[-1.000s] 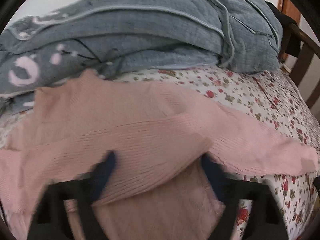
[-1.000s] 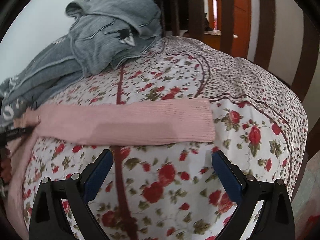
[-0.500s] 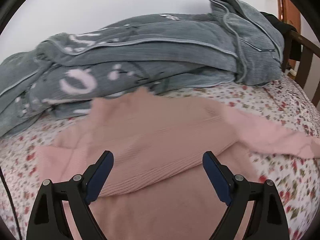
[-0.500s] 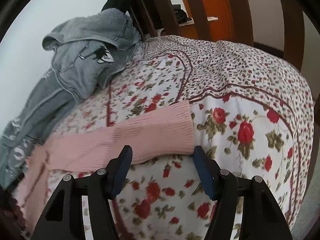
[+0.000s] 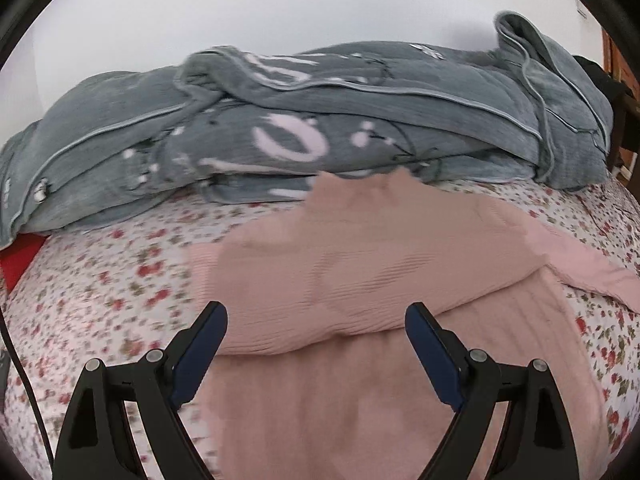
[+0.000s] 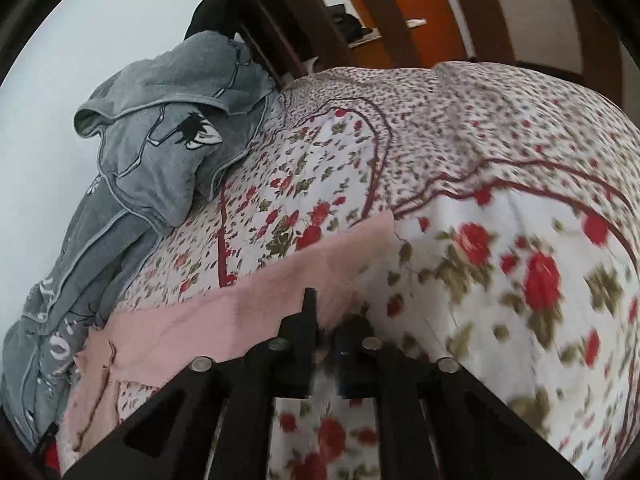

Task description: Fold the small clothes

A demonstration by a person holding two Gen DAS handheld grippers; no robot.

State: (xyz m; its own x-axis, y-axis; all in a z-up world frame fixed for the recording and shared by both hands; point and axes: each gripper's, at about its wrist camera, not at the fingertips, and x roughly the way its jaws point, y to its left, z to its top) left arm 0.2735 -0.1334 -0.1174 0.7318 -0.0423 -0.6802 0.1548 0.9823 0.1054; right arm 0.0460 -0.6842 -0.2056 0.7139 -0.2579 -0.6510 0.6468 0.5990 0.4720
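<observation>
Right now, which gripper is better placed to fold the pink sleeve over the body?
Right: the right gripper is shut on the pink sleeve at its cuff. The left gripper hangs open over the sweater body.

The sweater (image 5: 360, 280) lay flat on the bedspread (image 5: 120, 280), its near part folded over on itself, one sleeve (image 6: 256, 300) stretched out from it to the right across the bedspread. Behind the sweater, a heaped blanket (image 5: 320, 120) ran along the wall (image 5: 280, 8), the sweater's far edge touching it. The left gripper (image 5: 316, 332) hung over the sweater's near fold, jaws wide apart. The right gripper (image 6: 328, 344) sat pinched on the sleeve near its end. Beyond the blanket's right end stood a wooden bed frame (image 6: 304, 28).
</observation>
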